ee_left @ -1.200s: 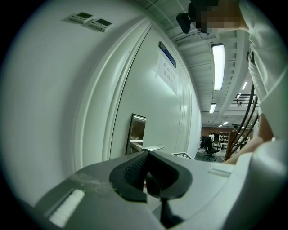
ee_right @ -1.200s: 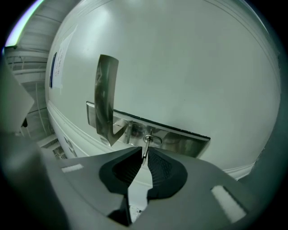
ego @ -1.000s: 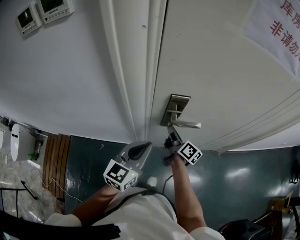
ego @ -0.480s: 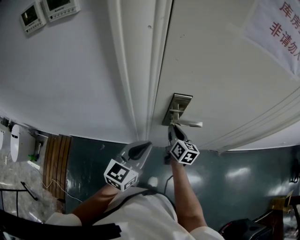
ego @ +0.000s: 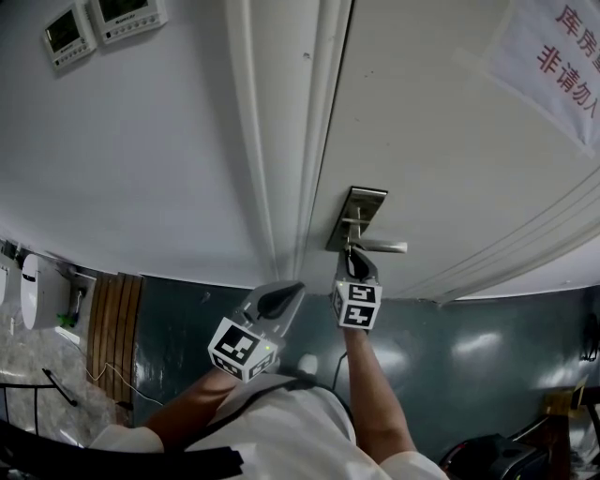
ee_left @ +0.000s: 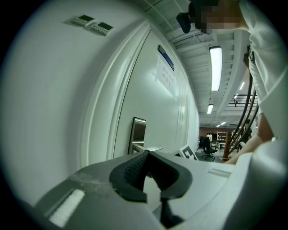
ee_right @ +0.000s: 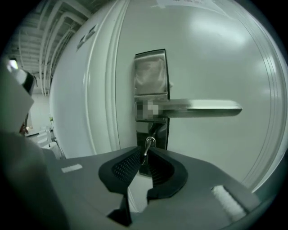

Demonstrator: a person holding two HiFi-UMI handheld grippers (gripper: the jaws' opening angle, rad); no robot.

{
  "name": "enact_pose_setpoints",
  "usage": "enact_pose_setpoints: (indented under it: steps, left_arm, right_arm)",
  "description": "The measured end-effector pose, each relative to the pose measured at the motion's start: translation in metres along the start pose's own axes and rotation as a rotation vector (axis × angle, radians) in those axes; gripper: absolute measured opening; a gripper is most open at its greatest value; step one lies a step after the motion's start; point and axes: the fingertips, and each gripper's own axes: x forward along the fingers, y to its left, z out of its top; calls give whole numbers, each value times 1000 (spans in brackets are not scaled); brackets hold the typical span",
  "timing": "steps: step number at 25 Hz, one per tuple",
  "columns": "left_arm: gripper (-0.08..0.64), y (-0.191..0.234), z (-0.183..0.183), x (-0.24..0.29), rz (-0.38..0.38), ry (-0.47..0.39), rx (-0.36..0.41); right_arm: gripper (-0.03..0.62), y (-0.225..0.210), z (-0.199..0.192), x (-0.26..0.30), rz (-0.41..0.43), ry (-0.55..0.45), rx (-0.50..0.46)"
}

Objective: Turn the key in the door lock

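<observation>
A steel lock plate (ego: pixel 356 217) with a lever handle (ego: pixel 380 247) sits on the white door (ego: pixel 441 159). In the right gripper view the plate (ee_right: pixel 150 76) and lever (ee_right: pixel 202 108) are straight ahead. A small metal key (ee_right: pixel 147 144) sticks out of the keyhole below the lever. My right gripper (ee_right: pixel 144 155) is shut on the key, its tips pinching the key's head, and its jaws have just eased open slightly. In the head view this gripper (ego: pixel 354 267) is right under the lever. My left gripper (ego: pixel 286 292) hangs shut and empty, left of the lock, near the door frame.
The white door frame (ego: pixel 281 141) runs just left of the lock. Two wall control panels (ego: pixel 98 23) hang at the upper left. A paper sign with red print (ego: pixel 553 56) is on the door at the upper right. Below lies a teal floor (ego: pixel 450 356).
My right gripper has rolled about its own line while staying at the keyhole; its marker cube swung from the right side to underneath. The left gripper has kept still.
</observation>
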Motion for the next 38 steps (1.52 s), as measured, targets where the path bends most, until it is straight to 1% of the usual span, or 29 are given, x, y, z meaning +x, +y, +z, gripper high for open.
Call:
enact_pose_setpoints:
  steps: [6, 12, 15, 19, 22, 25, 31, 34, 38]
  left_arm:
    - [6, 3, 1, -6, -11, 0, 4]
    - [5, 7, 0, -10, -22, 1, 5]
    - [6, 10, 0, -12, -24, 2, 4]
    - [5, 12, 1, -14, -28, 1, 4]
    - [5, 13, 1, -15, -28, -1, 5]
    - [5, 14, 2, -16, -28, -5, 6]
    - [6, 13, 2, -19, -31, -6, 7]
    - [5, 10, 1, -20, -31, -7, 8]
    - [6, 8, 0, -22, -29, -5, 5]
  right_arm:
    - [49, 3, 4, -1, -56, 3, -165]
    - [48, 5, 4, 0, -96, 14, -293]
    - [43, 6, 2, 2, -116, 18, -412]
    - [46, 9, 1, 2, -139, 34, -548]
    - [48, 11, 1, 1, -159, 43, -686]
    - [52, 13, -1, 1, -157, 53, -814]
    - [57, 15, -3, 1, -139, 60, -1037]
    - [57, 15, -6, 1, -119, 69, -1122]
    - [58, 12, -27, 10, -68, 78, -1220]
